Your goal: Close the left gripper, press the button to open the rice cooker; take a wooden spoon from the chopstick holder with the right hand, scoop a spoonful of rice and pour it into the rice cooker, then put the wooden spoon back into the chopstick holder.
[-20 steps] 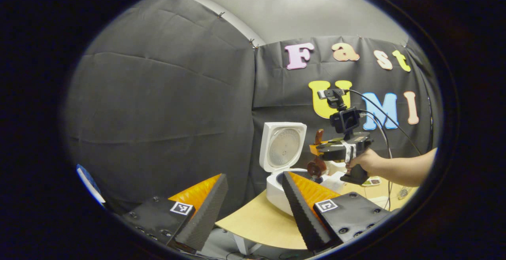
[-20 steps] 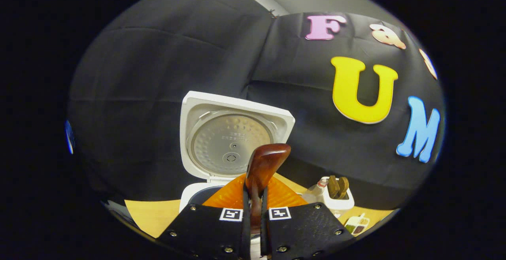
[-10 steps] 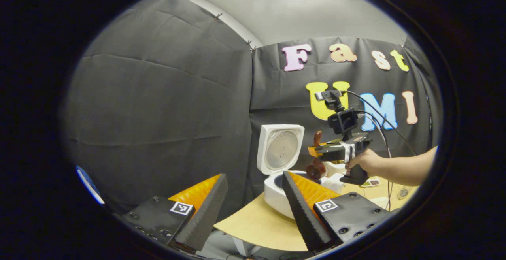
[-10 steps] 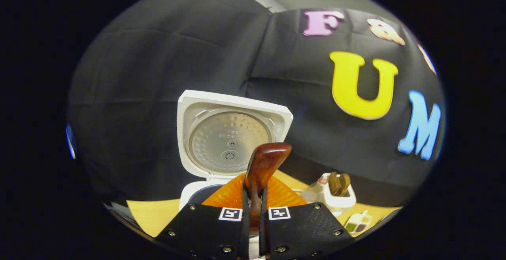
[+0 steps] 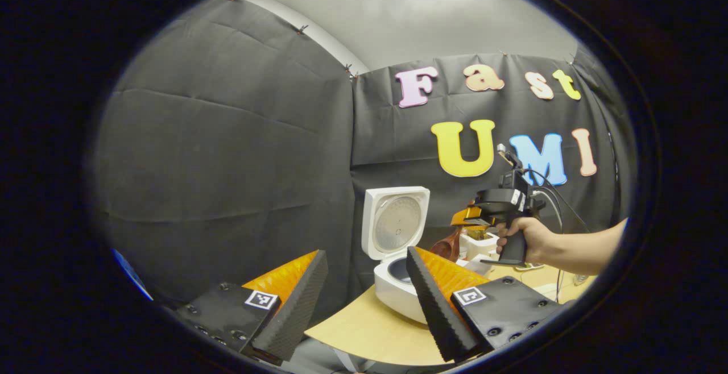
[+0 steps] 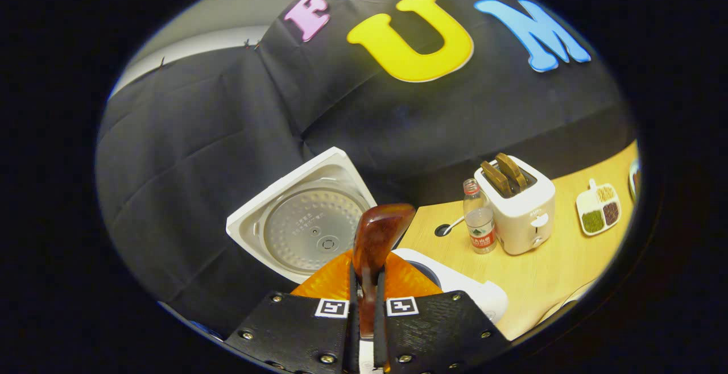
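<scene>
Right gripper view: wooden spoon (image 6: 376,243) clamped between the closed fingers of the right gripper (image 6: 364,306), handle pinched, bowl end sticking up and forward. Landmark is the rice cooker (image 6: 455,283): its lid (image 6: 304,220) stands open, and the spoon sits just over the cooker's near rim, view rolled hard to one side. Beyond the cooker on the tabletop (image 6: 546,277) stand a water bottle (image 6: 479,226) and a toaster (image 6: 520,209), a sectioned dish (image 6: 598,213) farther out.

Left gripper view: left gripper (image 5: 364,300) hangs apart from the cooker, fingers spread wide, nothing between them. The other gripper shows above the cooker's far side, held by a hand (image 5: 520,237).

Step in hand looks like tipping the spoon into the pot, or just finishing it; can't tell if rice is in the bowl. To do it well: keep the spoon bowl over the pot opening while rolling, hold the pinch firm so the handle doesn't twist, clear the lid before heading off to the chopstick holder.
</scene>
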The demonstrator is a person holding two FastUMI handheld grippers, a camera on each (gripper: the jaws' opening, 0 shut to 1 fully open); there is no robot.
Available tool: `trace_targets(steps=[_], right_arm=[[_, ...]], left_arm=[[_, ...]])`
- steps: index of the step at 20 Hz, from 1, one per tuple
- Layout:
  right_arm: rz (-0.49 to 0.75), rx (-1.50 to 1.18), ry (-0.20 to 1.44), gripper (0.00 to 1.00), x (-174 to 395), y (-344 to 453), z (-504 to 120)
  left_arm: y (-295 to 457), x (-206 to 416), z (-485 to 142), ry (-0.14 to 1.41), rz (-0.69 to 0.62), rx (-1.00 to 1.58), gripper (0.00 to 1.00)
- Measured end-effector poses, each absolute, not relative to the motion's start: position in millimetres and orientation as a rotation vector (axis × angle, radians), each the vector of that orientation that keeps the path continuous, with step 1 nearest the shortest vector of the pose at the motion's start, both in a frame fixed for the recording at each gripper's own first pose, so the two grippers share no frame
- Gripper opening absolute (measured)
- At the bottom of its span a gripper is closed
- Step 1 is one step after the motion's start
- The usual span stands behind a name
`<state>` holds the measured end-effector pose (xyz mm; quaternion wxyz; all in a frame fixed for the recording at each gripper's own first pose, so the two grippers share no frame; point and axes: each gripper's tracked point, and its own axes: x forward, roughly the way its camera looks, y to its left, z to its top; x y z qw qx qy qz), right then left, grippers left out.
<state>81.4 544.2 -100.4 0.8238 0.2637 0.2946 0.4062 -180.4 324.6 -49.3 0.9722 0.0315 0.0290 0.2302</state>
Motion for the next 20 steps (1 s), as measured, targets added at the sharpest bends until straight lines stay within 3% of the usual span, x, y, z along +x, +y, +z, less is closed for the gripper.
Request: trace_targets(steps=[3, 20], right_arm=[[0.835, 0.643, 0.636, 0.10, 86.4, 515.9, -88.7], [0.580, 0.455, 0.359, 0.10, 137.2, 250.8, -30.6]], left_arm=[[308.1, -167.2, -40.8, 0.040, 0.425, 0.078, 0.96], [199.3, -70.8, 2.9, -0.046, 0.221, 0.037, 0.96]])
